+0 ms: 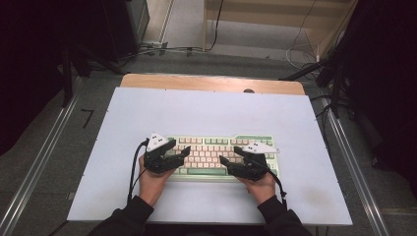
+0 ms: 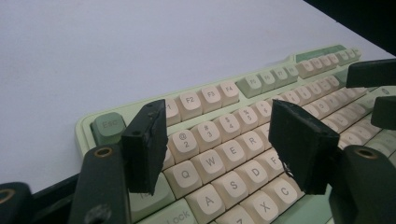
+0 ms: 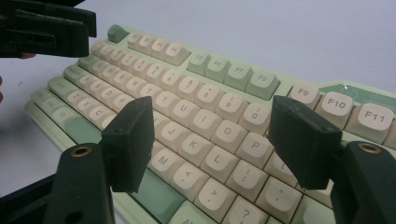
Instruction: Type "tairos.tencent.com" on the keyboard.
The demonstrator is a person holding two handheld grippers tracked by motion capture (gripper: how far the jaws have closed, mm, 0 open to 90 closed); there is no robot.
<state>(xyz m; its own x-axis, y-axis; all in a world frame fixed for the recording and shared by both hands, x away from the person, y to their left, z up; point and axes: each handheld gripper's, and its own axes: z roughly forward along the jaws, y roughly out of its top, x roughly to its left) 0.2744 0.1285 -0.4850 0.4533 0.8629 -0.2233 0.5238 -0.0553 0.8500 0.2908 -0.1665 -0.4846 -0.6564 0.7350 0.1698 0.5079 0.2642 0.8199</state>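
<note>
Keyboard (image 1: 221, 152): pale green case, cream keys. Left gripper (image 1: 183, 151), right gripper (image 1: 227, 157): fingers apart, holding nothing.

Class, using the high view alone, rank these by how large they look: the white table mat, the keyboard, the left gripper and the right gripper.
1. White table mat
2. Keyboard
3. Left gripper and right gripper: these look alike in size, so no ranking between them.

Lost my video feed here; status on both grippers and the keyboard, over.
Left gripper open over the Q-W-E keys, nothing held. Right gripper open over the J-K-L side. Keyboard flat on the white board. Nothing in the way.
</note>
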